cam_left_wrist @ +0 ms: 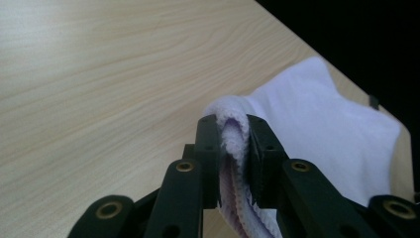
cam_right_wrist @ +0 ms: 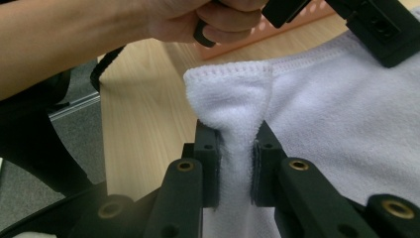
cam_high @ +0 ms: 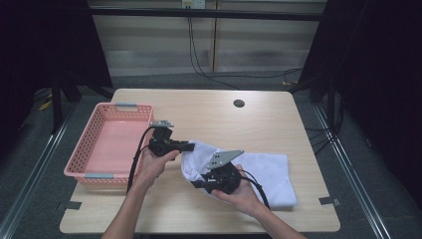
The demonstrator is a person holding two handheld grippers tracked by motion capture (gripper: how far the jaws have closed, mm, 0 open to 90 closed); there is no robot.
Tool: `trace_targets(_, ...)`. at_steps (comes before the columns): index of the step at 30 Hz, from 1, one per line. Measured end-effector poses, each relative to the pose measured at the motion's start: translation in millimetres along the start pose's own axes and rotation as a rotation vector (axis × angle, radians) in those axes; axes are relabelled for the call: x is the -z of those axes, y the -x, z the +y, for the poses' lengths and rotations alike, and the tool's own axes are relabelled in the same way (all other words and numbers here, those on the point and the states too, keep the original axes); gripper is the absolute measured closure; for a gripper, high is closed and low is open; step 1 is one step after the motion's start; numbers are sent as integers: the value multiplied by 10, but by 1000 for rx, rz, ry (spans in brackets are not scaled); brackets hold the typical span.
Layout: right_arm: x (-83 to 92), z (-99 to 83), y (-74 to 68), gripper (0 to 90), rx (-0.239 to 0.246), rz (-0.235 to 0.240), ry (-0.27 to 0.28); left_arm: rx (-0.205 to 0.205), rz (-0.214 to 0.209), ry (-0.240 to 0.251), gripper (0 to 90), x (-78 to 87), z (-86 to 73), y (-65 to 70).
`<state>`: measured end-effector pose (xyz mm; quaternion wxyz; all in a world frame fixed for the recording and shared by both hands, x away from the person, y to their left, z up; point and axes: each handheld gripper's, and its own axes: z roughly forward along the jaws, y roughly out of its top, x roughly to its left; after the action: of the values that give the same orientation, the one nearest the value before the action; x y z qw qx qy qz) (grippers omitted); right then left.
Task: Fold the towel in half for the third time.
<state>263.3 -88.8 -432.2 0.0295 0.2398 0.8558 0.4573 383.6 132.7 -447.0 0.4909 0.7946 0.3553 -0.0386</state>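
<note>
1. The left gripper [cam_high: 190, 146] was clamped on the hemmed edge of a white towel [cam_high: 266, 174]; in the left gripper view the folded hem [cam_left_wrist: 233, 134] sat squeezed between the two jaws, with the rest of the cloth spreading away beyond them to the right.
2. The right gripper [cam_high: 196, 184] was likewise clenched on the towel: in the right gripper view a corner [cam_right_wrist: 230, 94] stood up just past the jaw tips, pinched at its neck between them.
3. Both grips looked secured, so picking up the near side seemed done. Most of the towel lay flat on the table [cam_high: 199, 109], behind and to the right of the jaws, with only the gripped end raised.
4. What remained, by my reading, was to lift, fold or carry the cloth; none of that had begun.
5. The pink basket [cam_high: 92, 134] stood on the table just left of the left gripper, and nothing lay in it.
</note>
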Motion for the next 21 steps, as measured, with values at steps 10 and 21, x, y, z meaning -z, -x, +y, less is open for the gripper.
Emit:
trace_targets(10,-101,391,-73,780,20,31,43,4,65,41,785,351,126,-28)
trace_targets(21,-181,835,-203,782,54,59,106,-13,124,97,787,806,306,9)
